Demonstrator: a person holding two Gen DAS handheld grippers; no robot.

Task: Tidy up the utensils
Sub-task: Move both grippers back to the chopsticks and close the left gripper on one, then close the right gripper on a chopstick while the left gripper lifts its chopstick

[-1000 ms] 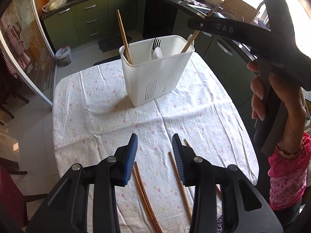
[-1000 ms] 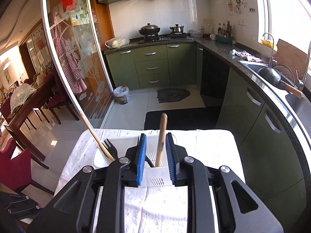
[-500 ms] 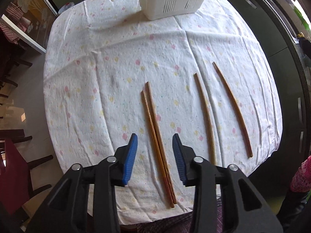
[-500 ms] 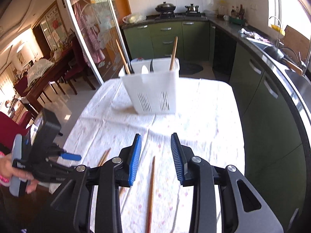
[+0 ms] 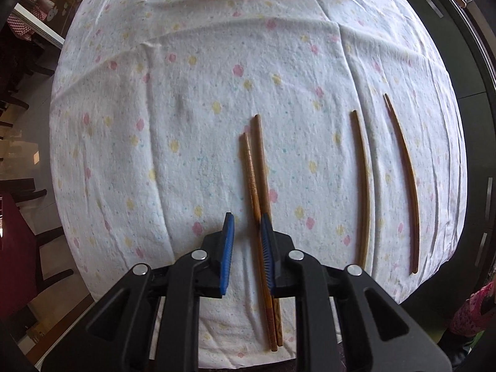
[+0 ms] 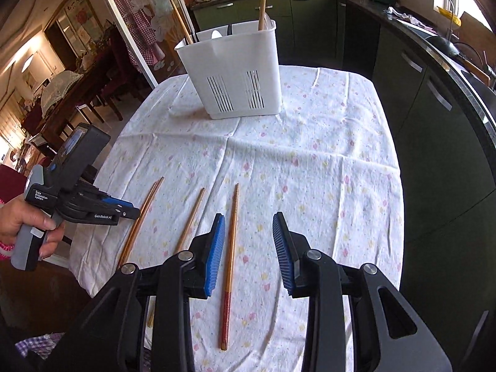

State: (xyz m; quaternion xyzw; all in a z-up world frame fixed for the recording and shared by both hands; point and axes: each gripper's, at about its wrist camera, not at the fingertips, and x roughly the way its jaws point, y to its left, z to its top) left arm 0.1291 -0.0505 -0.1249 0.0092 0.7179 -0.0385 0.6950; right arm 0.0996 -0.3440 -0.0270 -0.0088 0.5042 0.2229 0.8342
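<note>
Several wooden chopsticks lie on the flowered tablecloth (image 5: 192, 99). A touching pair (image 5: 259, 183) runs under my left gripper (image 5: 246, 223), whose jaws stand partly open and hold nothing; the pair passes by the right pad (image 5: 266, 248). Two single chopsticks (image 5: 364, 186) (image 5: 409, 183) lie to the right. In the right wrist view my right gripper (image 6: 249, 224) is open above a red-ended chopstick (image 6: 231, 248). The white utensil holder (image 6: 238, 77) stands at the far end with wooden utensils, a fork and a spoon in it. The left gripper shows there too (image 6: 124, 210).
The table's near edge is close below both grippers. Green kitchen cabinets (image 6: 412, 86) and a counter with a sink run along the right. A dark dining table and chairs (image 6: 62, 99) stand to the left behind a glass door.
My left gripper has dropped close to the chopstick pair and its jaws have narrowed. My right gripper has moved down and forward over the red-ended chopstick, still open.
</note>
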